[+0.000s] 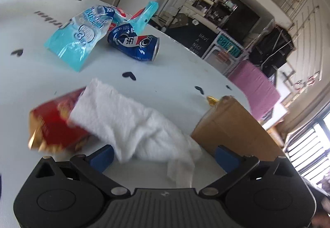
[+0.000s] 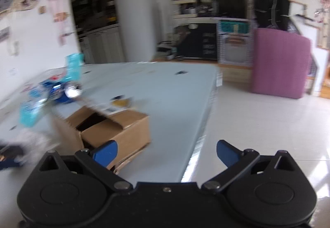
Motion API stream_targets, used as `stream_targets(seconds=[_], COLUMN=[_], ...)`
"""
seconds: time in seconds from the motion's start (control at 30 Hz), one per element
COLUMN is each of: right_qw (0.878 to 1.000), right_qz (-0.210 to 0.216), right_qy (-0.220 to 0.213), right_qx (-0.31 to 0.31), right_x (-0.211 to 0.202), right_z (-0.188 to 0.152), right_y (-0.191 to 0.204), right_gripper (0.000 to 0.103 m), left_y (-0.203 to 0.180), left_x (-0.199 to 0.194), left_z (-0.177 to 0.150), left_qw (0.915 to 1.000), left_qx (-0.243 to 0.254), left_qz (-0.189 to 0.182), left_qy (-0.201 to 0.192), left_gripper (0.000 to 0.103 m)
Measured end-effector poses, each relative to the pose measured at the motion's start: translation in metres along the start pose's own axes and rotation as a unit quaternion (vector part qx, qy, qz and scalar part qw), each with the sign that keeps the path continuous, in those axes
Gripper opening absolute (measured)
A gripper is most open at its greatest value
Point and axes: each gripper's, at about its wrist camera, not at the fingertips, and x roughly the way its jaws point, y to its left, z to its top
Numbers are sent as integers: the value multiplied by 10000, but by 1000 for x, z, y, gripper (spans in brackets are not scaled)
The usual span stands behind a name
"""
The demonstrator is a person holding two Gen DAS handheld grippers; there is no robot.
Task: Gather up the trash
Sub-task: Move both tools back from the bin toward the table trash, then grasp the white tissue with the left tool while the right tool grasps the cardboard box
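left wrist view, tissue: a crumpled white paper towel lies on the table just ahead of the left gripper, its near end trailing between the two blue fingertips; its far end rests on a red snack bag.
left gripper: fingers spread wide, nothing grasped yet; the towel sits in the gap but neither pad seems to press it.
step in hand: to my eye, picking up the towel. best to come lower so the pads bracket the thick bunched middle, not the thin trailing flap, which would likely slip out.
watch for: the snack bag under the towel's far end could drag along or get pinched too.
cardboard box: open-topped brown box just to the right of the towel, flaps up, dark inside; probably where the trash goes, so it's a short carry.
other trash: a dented blue soda can on its side and a light blue plastic wrapper touching it, well beyond the towel.
right gripper: fingers released and wide, holding nothing, hovering by the table's edge near the box.
table: pale, smooth, dotted with small black heart marks; things should slide easily on it.
room: white tiled floor, a pink padded panel, dark shelving at the back; the right view is blurred.
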Motion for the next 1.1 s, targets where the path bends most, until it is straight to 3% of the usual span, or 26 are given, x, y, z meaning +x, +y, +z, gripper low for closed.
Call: stream_targets(seconds=[0.3,0.37,0.47,0.53,0.77,0.87,0.97,1.07,1.1], right_qw=[9905,9872,9862,9875,9888,9863,9845,9854,9860], right_qz=[992,1052,779,711,1174,1297,1315,1263,1250], right_qy=[-32,-108,-214,-284,-183,-234,-253,-31,-2], right_qx=[-948,-1194,-1444,-1376,-906,-989,-1134,-1144,-1103], right_x=[-24,-28,-22,-16,13,22,33,42,42], right_z=[-23,-25,-26,-25,-11,-9,-8,-6,-6], right_y=[64,69,68,62,41,43,47,53,53], right_gripper=[103,103,103,103,103,103,103,103,103], left_y=[-1,-1,-8,-15,-33,-36,-33,-32,-31], left_x=[25,34,50,60,74,66,58,50,47], left_z=[28,37,47,51,41,28,22,21,20], left_qw=[9982,9974,9949,9927,9811,9729,9729,9734,9736], left_qx=[73,86,308,518,1309,1665,1729,1754,1767], left_qz=[585,708,957,1086,1420,1601,1537,1472,1447], left_qy=[-44,-4,48,89,138,39,-20,-7,-1], left_gripper=[103,103,103,103,101,90,84,69,59])
